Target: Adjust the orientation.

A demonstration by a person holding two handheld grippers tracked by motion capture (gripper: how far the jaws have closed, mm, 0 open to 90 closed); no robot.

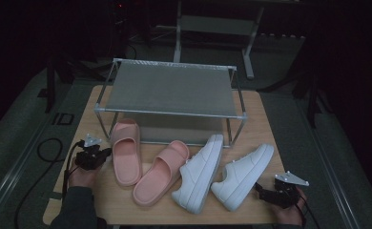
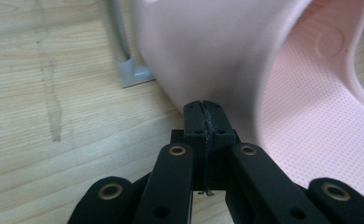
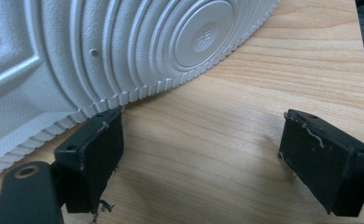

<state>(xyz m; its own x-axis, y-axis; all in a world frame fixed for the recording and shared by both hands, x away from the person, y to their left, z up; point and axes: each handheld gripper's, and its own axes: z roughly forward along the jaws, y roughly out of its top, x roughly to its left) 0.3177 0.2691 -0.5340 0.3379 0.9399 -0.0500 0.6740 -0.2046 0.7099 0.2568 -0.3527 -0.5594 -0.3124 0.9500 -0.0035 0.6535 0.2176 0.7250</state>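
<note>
Left gripper (image 2: 203, 109) has its jaws pressed flat together, nothing between them, tips right against the strap of the left pink slipper (image 1: 126, 151). That slipper lies on the wooden table (image 1: 127, 205) in front of the grey shoe rack (image 1: 170, 88), beside its partner slipper (image 1: 161, 172). Right gripper (image 3: 201, 140) sits with jaws spread wide over bare wood, one jaw just beside the ribbed sole of the right white sneaker (image 1: 242, 175). Another white sneaker (image 1: 199, 172) lies alongside. The room beyond is dark, with grey flooring around the table.
</note>
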